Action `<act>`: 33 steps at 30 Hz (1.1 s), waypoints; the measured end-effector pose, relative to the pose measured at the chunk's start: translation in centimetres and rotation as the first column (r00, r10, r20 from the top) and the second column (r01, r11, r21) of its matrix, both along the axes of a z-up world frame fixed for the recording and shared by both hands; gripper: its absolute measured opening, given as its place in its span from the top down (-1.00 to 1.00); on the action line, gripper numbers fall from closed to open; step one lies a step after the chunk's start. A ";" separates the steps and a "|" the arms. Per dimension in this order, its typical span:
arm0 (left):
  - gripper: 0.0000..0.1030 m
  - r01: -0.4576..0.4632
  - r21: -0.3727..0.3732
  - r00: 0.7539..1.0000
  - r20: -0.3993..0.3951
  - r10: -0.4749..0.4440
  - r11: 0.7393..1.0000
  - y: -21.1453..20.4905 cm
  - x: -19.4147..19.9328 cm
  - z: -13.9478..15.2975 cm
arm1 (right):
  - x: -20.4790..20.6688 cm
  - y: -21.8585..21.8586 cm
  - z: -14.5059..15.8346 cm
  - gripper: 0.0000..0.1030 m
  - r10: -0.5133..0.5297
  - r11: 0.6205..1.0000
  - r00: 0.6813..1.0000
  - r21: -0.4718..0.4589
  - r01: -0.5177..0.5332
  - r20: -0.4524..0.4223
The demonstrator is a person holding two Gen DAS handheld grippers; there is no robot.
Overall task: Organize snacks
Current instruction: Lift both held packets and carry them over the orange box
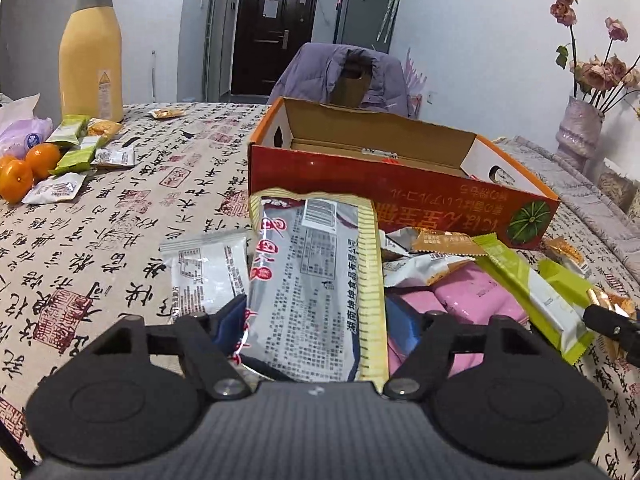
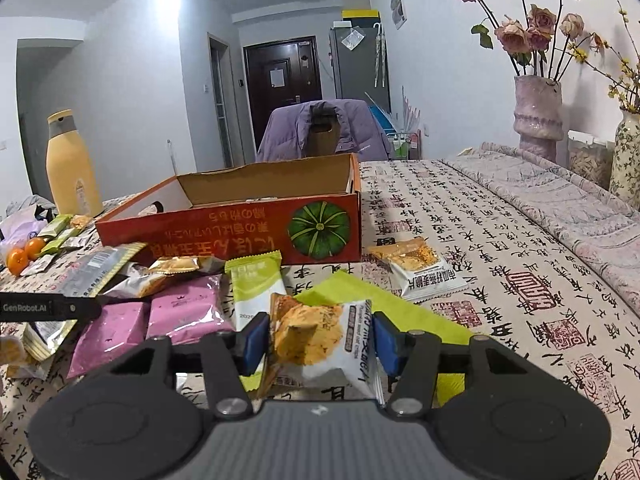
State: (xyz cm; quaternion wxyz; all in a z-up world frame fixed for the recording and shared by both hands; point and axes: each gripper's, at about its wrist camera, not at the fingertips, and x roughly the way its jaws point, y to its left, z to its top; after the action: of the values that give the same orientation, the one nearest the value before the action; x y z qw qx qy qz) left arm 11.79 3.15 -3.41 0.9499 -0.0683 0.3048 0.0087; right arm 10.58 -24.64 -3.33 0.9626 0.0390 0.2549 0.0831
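A: The left gripper (image 1: 316,320) is closing its blue pads on a long silver packet (image 1: 316,288), and that packet is standing up between the jaws, right in front of the orange cardboard box (image 1: 400,184).

B: And the right gripper (image 2: 320,338) is clamping a small crisp packet (image 2: 316,344) with orange snacks printed on it, blue pads pressing on both sides.

A: The box is sitting open just beyond the heap, its near wall rising between both packets and the inside.

B: Plenty is crowding the cloth. Pink packets (image 2: 184,312) are lying beside a green-and-white packet (image 2: 256,292), and another crisp packet (image 2: 420,268) is resting to the right of the box.

A: Far left, oranges (image 1: 24,168) and more small packets (image 1: 80,148) are clustering by a tall yellow flask (image 1: 91,52).

B: A vase of dried roses (image 2: 538,116) is standing at the table's right edge.
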 end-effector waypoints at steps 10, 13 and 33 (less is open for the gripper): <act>0.05 0.017 -0.023 0.999 0.034 -0.016 1.000 0.4 -0.9 0.3 | -0.3 0.6 -0.3 -0.06 0.022 1.000 1.000 0.010 -0.022 -0.015; 0.07 0.017 -0.022 0.999 0.043 -0.016 1.000 0.5 -1.1 0.5 | -0.5 0.7 -0.3 -0.06 0.028 1.000 1.000 0.011 -0.028 -0.014; 0.08 0.054 0.028 0.977 0.208 -0.058 0.998 -1.1 -0.2 6.0 | 1.6 1.3 3.8 -0.06 0.035 0.999 0.994 0.031 -0.038 0.105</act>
State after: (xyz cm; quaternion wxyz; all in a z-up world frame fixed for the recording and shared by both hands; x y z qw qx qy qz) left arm 11.58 2.01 2.60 0.9772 -0.0497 0.2054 -0.0218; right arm 12.22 -23.29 0.43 0.9722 0.0456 0.2033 0.1069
